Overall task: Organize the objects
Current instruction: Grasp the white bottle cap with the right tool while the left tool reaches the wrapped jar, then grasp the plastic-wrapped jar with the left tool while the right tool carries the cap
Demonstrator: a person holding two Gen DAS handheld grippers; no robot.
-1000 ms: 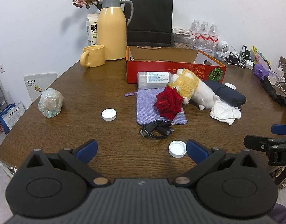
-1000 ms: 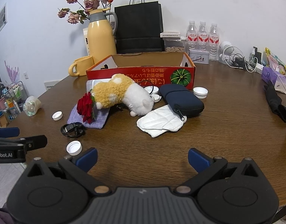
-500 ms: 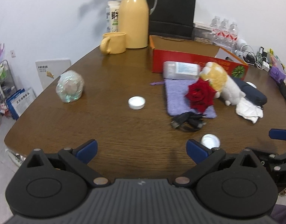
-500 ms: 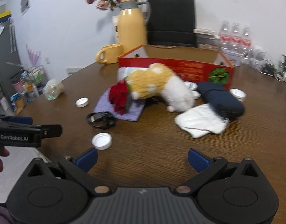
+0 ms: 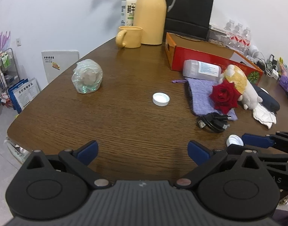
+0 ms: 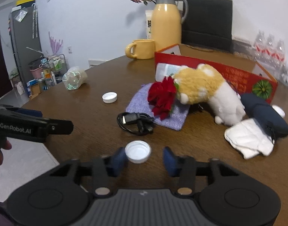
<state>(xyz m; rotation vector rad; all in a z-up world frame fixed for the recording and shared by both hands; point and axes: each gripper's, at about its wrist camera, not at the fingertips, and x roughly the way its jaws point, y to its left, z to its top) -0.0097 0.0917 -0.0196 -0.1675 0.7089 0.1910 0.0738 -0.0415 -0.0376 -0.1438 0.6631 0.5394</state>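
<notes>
My right claw (image 6: 145,159) was closing around a white bottle cap (image 6: 138,151) near the desk's (image 5: 125,128) front edge; its left pad looked to be touching the cap, the right pad not yet pressing. My left claw (image 5: 142,150) stood wide apart over bare wood, holding nothing. A second white cap (image 5: 161,99) lay toward the desk's middle, with a crumpled plastic bottle (image 5: 87,79) by the left edge. A coiled black cable (image 6: 135,122) sat just beyond the first cap, touching the purple pouch (image 6: 159,113) under the red rose (image 6: 162,98).
</notes>
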